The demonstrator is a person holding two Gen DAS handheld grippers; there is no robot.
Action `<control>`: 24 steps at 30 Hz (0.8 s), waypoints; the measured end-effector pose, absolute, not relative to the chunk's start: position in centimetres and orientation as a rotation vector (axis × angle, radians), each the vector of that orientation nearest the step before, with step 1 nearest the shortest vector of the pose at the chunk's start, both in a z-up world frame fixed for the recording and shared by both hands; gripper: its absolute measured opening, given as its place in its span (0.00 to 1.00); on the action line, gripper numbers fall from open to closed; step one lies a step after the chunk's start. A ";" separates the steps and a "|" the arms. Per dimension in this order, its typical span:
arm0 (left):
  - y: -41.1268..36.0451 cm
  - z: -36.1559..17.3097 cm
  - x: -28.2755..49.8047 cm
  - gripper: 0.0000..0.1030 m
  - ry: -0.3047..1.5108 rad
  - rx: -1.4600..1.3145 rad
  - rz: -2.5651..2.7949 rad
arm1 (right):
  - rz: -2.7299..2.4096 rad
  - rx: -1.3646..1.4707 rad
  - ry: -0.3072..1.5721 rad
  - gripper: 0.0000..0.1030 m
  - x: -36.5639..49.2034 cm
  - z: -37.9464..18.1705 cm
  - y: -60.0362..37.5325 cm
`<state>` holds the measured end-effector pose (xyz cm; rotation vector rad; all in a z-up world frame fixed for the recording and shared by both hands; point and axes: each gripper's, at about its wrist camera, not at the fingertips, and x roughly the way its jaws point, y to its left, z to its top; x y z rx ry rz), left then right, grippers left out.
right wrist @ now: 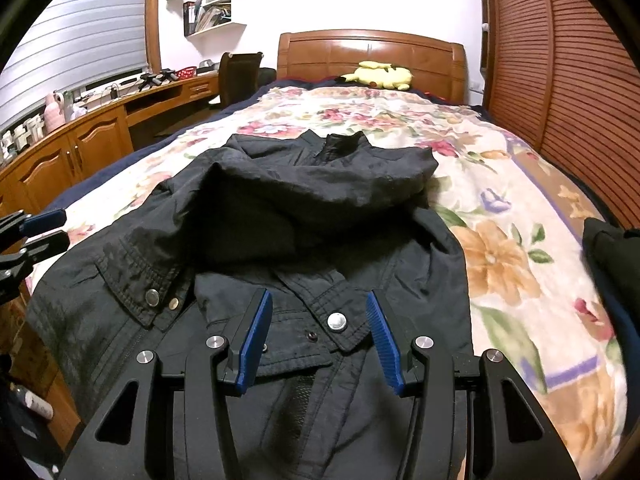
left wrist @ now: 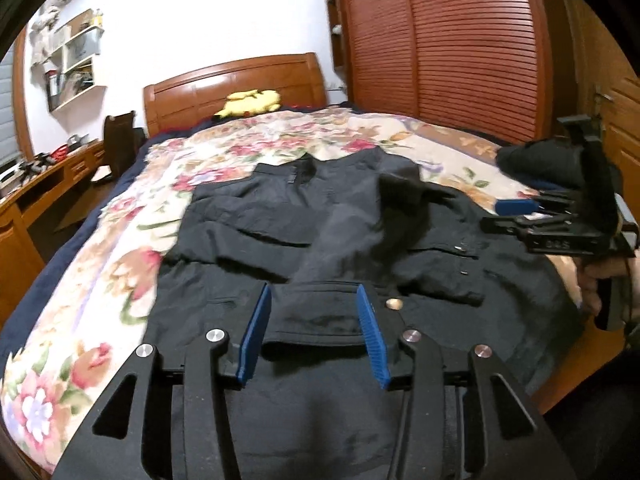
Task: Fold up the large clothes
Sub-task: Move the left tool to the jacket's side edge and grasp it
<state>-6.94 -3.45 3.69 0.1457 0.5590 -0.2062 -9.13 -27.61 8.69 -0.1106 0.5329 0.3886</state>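
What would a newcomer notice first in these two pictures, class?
A black jacket lies spread across the middle of the floral bedspread. A yellow plush toy rests by the wooden headboard. Blue-padded grippers, left and right, hover open over the jacket's near end.

light: even indoor, no hard shadows | glare: white wall blown out | blur: left-view jacket smeared, right view sharper | edges: fisheye bend, dark corners
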 end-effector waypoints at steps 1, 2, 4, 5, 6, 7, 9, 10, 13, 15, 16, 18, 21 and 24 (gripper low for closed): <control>-4.0 3.4 -6.9 0.44 0.568 0.149 -0.229 | 0.390 -0.108 0.533 0.50 -9.2 8.7 -27.7; -4.5 3.1 -6.8 0.44 0.576 0.154 -0.246 | 0.391 -0.107 0.533 0.50 -9.1 8.7 -27.8; -5.5 2.2 -6.3 0.44 0.602 0.168 -0.261 | 0.389 -0.105 0.533 0.50 -9.2 8.7 -27.9; -5.9 1.8 -6.1 0.44 0.613 0.169 -0.265 | 0.389 -0.104 0.535 0.50 -9.2 8.6 -28.0; -6.3 1.3 -5.8 0.44 0.627 0.168 -0.272 | 0.388 -0.103 0.537 0.50 -9.1 8.6 -28.1; -6.5 0.8 -5.4 0.44 0.644 0.164 -0.280 | 0.386 -0.103 0.540 0.50 -9.1 8.6 -28.2; -7.0 -0.3 -4.6 0.47 0.678 0.163 -0.283 | 0.383 -0.103 0.540 0.50 -9.1 8.6 -28.3; -7.3 -0.6 -4.3 0.56 0.689 0.166 -0.275 | 0.383 -0.103 0.540 0.50 -9.1 8.6 -28.3; -7.8 -1.8 -3.5 0.77 0.713 0.169 -0.284 | 0.384 -0.109 0.536 0.50 -9.1 8.6 -28.4; -8.3 -2.3 -3.1 0.77 0.729 0.182 -0.282 | 0.382 -0.116 0.536 0.50 -9.1 8.6 -28.5; -8.6 -2.6 -2.9 0.77 0.734 0.192 -0.279 | 0.381 -0.118 0.535 0.50 -9.2 8.6 -28.4; -8.9 -3.0 -2.4 0.77 0.749 0.213 -0.272 | 0.382 -0.120 0.534 0.50 -9.2 8.6 -28.6; -9.2 -3.4 -1.4 0.77 0.774 0.217 -0.266 | 0.383 -0.122 0.532 0.50 -9.2 8.6 -28.7; -9.2 -3.4 -0.8 0.77 0.782 0.212 -0.264 | 0.383 -0.124 0.532 0.50 -9.2 8.6 -28.8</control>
